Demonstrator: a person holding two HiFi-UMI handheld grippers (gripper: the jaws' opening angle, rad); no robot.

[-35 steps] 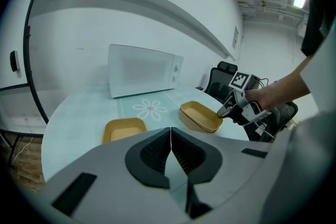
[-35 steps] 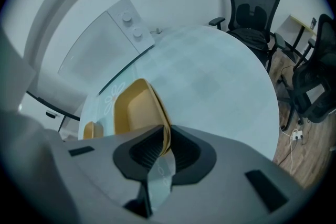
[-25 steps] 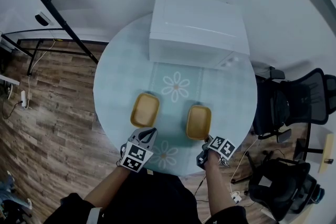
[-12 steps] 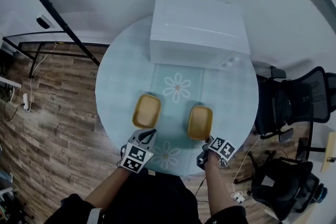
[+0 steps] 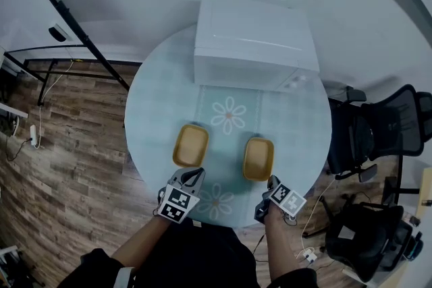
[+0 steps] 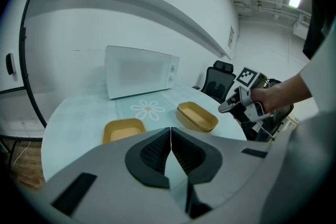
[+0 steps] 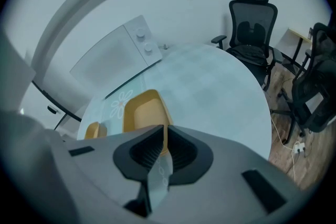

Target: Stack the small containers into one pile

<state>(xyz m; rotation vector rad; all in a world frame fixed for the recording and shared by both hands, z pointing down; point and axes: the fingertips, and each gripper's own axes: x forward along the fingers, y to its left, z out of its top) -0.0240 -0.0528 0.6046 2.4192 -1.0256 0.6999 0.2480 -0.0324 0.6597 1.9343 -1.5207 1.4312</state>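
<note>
Small yellow rectangular plastic containers lie apart on the round pale blue table (image 5: pixel 155 104), the left container (image 5: pixel 190 145) and the right container (image 5: pixel 258 158) just below the frame's centre, and under them I hold the left gripper (image 5: pixel 192 176) and the right gripper (image 5: pixel 271 183), both with jaws together on nothing.

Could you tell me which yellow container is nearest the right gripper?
The right-hand container, just ahead of the right gripper; the other container sits before the left gripper.

Left gripper (image 6: pixel 170 134) jaws together (nothing between); left container (image 6: pixel 123 129) and right container (image 6: pixel 197 116) beyond.
</note>
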